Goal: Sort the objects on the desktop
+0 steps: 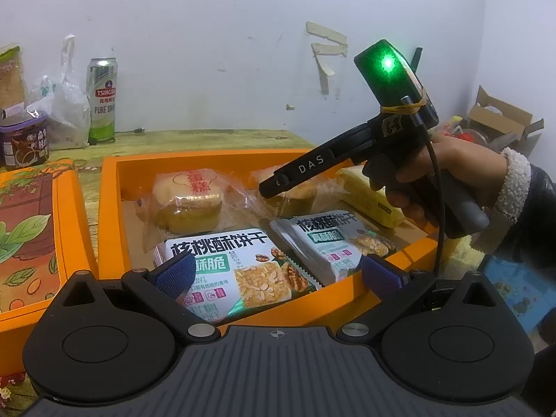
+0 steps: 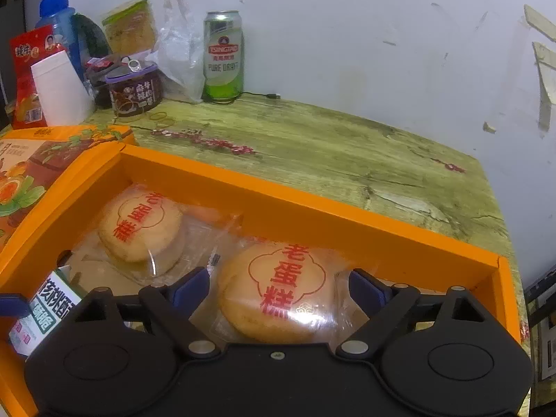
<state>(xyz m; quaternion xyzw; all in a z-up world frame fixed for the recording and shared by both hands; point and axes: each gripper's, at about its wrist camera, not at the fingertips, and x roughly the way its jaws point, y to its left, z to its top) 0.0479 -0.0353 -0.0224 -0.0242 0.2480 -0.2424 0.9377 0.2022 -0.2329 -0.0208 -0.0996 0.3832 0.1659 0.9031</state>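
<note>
An orange box holds wrapped snacks. Two round cakes with red print lie at its far side. Two walnut biscuit packets lie at the near side, and a yellow packet at the right. My right gripper, held by a hand, points down into the box. Its blue pads stand on either side of the nearer cake without squeezing it. My left gripper is open wide above the front biscuit packet.
The box's illustrated lid lies to the left. A green beer can, a purple-lidded jar, a plastic bag, a white cup and a blue bottle stand along the wall. Bare tabletop lies behind the box.
</note>
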